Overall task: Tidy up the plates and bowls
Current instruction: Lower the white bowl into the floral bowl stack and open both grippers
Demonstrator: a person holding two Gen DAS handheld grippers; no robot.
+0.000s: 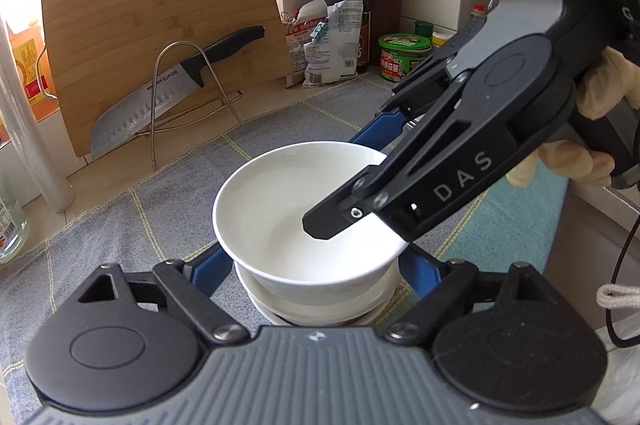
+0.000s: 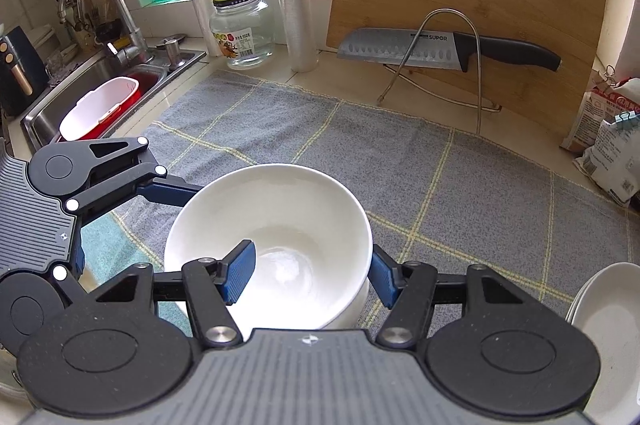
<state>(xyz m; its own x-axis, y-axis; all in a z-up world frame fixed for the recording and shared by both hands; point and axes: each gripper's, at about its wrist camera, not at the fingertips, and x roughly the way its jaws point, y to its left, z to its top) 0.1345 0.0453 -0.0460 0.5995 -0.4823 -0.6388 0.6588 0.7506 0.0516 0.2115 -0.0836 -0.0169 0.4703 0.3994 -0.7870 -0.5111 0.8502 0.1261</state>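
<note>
Bowls are the business here: a white bowl [image 2: 266,241] sits on top of a short stack of bowls [image 1: 320,301], which rests on the grey checked mat [image 2: 400,153] in front of the leaning cutting board [image 2: 472,5]. The right gripper [image 2: 308,275] pinches the top bowl's near wall, one blue pad inside the bowl and the other against its outside. The left gripper [image 1: 316,265] stands spread, a finger on either side of the stack below the bowl, pressing on nothing that I can see.

Judging by this, the stacking is partly done. The top bowl looks nested or very nearly so, but not yet let go. A second pile of white dishes [image 2: 600,309] lies on the mat well to the right of the bowl, so some sorting probably remains.

How many pieces make up the stack under the bowl is hard to count, since the left gripper's body covers its base. The pile at the right is cut off by the frame edge; whether it holds plates or shallow bowls I cannot tell.
</note>
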